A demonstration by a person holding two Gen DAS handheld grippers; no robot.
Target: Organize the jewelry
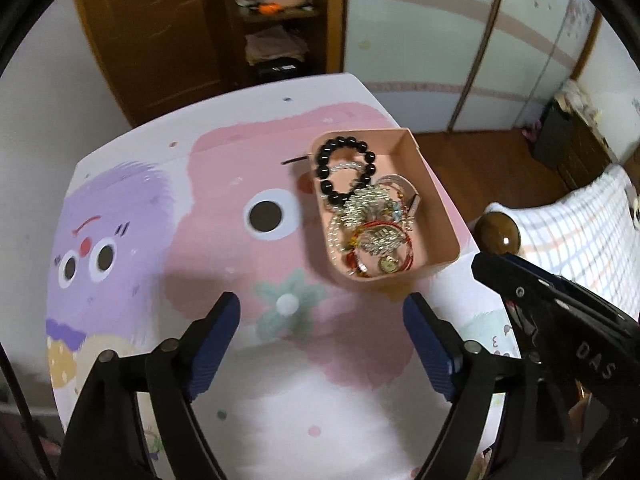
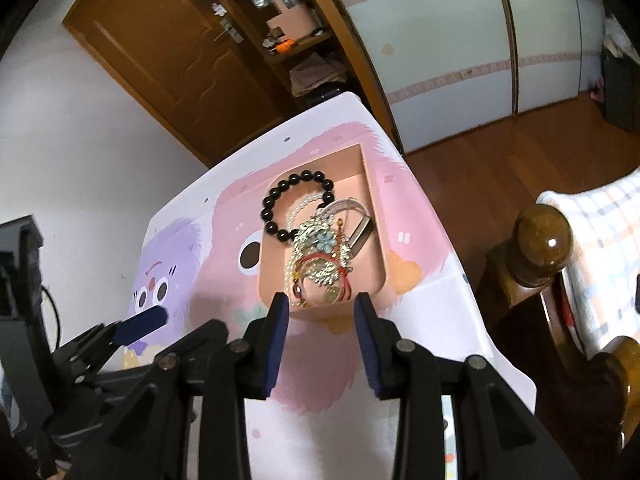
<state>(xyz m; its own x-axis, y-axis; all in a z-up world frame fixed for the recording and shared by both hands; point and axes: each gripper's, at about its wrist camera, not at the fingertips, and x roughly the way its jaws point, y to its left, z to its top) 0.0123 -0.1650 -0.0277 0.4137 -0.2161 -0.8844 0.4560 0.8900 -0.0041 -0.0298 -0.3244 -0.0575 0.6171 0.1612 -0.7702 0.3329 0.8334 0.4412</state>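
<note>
A pink open box (image 1: 440, 216) (image 2: 374, 256) sits on the right part of the cartoon-printed table. It holds a black bead bracelet (image 1: 345, 171) (image 2: 294, 206), a pearl strand, a silver bangle (image 2: 352, 220), sparkly silver pieces, a red cord bracelet (image 1: 384, 248) (image 2: 328, 270) and a small gold charm (image 1: 387, 265). My left gripper (image 1: 322, 320) is open and empty above the table, near the box's front-left. My right gripper (image 2: 320, 308) is open and empty, just in front of the box's near edge. Its body also shows in the left wrist view (image 1: 560, 312).
The table (image 1: 224, 208) (image 2: 404, 360) carries a pink and purple monster print. A wooden bedpost knob (image 1: 498, 234) (image 2: 542, 240) and a checked bedcover (image 1: 580, 220) stand close on the right. A brown door and a shelf are behind. Dark equipment (image 2: 20, 264) is at the left.
</note>
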